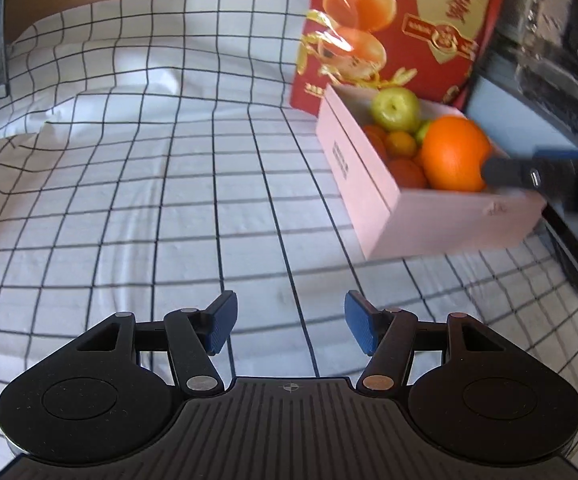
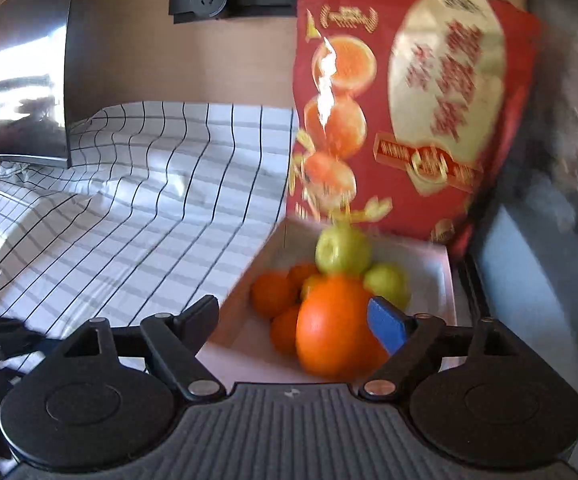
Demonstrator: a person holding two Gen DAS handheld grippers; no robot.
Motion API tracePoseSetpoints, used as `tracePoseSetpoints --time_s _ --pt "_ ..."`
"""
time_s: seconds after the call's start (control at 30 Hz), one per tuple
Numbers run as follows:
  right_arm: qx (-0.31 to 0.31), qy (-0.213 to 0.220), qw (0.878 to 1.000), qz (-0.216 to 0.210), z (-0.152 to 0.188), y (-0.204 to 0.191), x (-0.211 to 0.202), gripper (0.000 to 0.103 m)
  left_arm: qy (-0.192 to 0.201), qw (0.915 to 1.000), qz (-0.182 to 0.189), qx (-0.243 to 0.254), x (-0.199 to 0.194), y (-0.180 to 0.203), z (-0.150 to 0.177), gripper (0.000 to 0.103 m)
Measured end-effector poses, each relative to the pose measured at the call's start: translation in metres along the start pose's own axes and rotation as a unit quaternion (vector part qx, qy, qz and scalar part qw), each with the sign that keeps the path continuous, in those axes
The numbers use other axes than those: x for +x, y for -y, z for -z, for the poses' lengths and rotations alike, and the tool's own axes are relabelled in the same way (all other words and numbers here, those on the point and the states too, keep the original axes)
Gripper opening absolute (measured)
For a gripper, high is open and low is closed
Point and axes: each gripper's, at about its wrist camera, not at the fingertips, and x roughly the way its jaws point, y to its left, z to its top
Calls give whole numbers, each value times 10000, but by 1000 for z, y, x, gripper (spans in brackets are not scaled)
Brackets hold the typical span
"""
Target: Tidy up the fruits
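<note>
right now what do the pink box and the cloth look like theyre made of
Pink box: likely matte cardboard, with flat stiff walls, sharp folded edges and a scuffed corner. Cloth: looks like thin woven fabric, white with a black grid, lying in soft wrinkles and folds.

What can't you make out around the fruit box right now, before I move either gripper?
- Right wrist view: motion blur; whether the right gripper fingers touch the big orange is unclear.
- Count of small oranges in the pink box: the big orange and green apples cover some.
- Left wrist view: the frame's right edge cuts off the right gripper's body.
- Red bag lettering: blurred.
- Left gripper: fingers apart, holding nothing.
</note>
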Motion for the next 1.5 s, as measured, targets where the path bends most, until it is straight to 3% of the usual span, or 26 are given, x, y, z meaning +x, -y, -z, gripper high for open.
tracePoseSetpoints --time_s 0.2,0.37,0.43,0.57,0.73,0.97,1.5 --pt "230 -481 9982 290 58 -10 9 84 192 9997 -154 89 10 3 13 65" --pt "582 -884 9937 367 79 -9 38 84 351 9986 -239 306 17 13 14 70" --pt "638 -1038 9913 494 83 -9 51 89 414 9977 -359 387 20 18 13 71" --pt "763 -859 9897 852 89 -5 55 103 545 9968 -489 328 28 22 10 75" --pt "815 -767 9917 628 91 9 58 103 741 9950 -593 320 35 24 9 79" --pt "808 -329 9936 712 98 11 61 103 747 9949 -592 324 36 24 9 79" --pt "834 -332 9936 688 95 12 62 103 748 9950 -578 316 36 24 9 80"
